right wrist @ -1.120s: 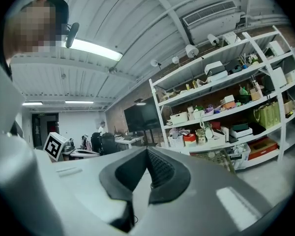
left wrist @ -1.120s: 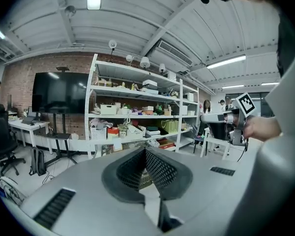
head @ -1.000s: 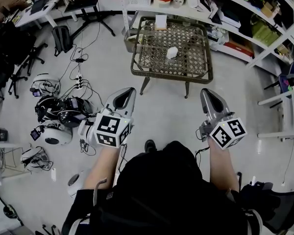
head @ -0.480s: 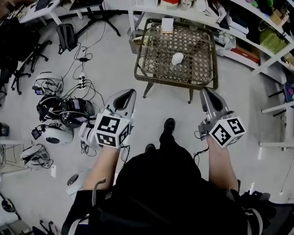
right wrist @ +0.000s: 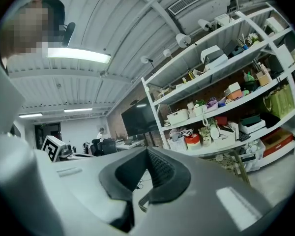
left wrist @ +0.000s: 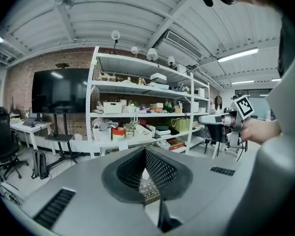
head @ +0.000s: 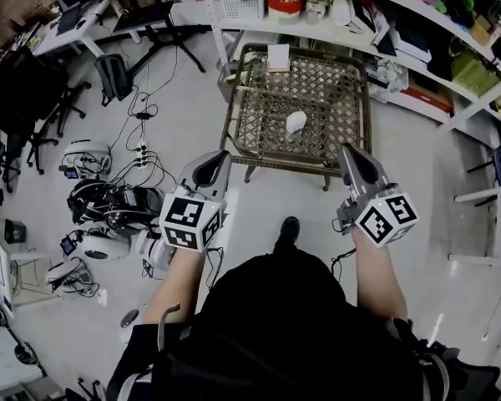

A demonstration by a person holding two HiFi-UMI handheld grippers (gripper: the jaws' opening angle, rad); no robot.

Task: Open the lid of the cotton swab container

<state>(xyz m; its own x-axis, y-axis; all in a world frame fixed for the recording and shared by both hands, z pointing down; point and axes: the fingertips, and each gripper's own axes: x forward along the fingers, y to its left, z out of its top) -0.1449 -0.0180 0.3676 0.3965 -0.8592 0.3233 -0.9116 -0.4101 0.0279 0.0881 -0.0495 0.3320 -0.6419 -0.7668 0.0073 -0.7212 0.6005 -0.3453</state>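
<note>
- White cotton swab container (head: 296, 122) is sitting mid wicker tabletop (head: 334, 98), well ahead of both grippers.
- Yep, left gripper (head: 218, 158) and right gripper (head: 347, 152) are both pinched closed, nothing in them.

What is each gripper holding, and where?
Nothing. Left gripper and right gripper are shut, empty; cotton swab container sits apart on the wicker table.

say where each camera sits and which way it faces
Head view: on the head, steeply down at the wicker table; shows arms, left tongs, right tongs.
Left gripper view: on left tongs, facing the shelves; shows shut jaws, right tongs.
Right gripper view: on right tongs, up at shelves and ceiling; shows shut jaws.
All three share the shelves.
</note>
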